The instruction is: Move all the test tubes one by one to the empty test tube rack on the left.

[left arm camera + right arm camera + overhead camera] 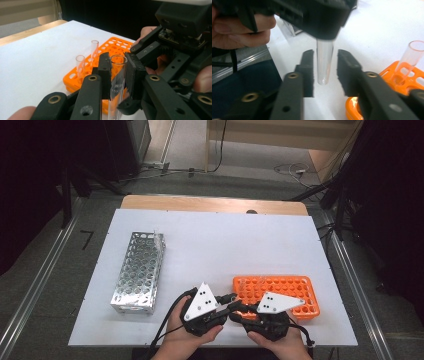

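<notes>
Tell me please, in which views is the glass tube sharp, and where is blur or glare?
Left gripper view: the test tube is fairly sharp, its printing partly readable, the near jaws soft. Right gripper view: the tube is hazy, the white table washed out. High view: evenly lit, the tube too small to judge.

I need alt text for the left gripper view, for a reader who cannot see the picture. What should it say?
The left gripper is shut on a clear glass test tube, held upright between its black pads. Behind it, an orange rack on the white table holds two more test tubes, and the right gripper is close at the right.
</notes>
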`<state>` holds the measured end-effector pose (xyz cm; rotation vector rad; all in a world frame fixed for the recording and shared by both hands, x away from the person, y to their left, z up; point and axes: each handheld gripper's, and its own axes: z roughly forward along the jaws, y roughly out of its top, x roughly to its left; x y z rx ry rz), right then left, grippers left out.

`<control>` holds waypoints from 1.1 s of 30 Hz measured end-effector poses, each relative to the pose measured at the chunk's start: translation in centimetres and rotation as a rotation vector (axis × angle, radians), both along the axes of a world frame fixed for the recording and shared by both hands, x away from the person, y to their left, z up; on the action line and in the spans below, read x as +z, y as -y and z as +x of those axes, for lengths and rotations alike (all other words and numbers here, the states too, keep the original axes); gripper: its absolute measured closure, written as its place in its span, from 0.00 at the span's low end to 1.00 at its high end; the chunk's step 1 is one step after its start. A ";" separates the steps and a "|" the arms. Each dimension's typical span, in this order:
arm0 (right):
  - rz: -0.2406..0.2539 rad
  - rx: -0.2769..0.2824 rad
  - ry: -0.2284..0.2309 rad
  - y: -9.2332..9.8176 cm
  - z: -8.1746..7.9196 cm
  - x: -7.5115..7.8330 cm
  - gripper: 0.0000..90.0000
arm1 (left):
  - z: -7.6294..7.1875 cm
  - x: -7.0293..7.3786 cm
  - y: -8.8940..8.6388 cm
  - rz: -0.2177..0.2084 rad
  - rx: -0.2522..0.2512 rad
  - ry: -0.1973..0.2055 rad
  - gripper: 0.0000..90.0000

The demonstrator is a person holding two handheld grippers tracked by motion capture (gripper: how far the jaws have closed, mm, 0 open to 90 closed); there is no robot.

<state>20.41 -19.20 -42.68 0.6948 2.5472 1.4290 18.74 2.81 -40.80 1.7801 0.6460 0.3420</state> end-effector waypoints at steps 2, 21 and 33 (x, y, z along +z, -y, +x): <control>-0.001 -0.018 0.016 0.2 0.0 0.1 0.60 | 0.2 0.1 -0.3 -0.004 0.012 0.000 0.85; 0.074 -0.052 0.014 3.1 1.2 1.0 0.00 | 1.8 1.4 -3.1 -0.035 0.091 0.012 0.85; 0.081 -0.119 0.025 5.3 2.0 1.1 0.00 | 3.2 2.4 -6.0 -0.043 0.175 0.028 0.85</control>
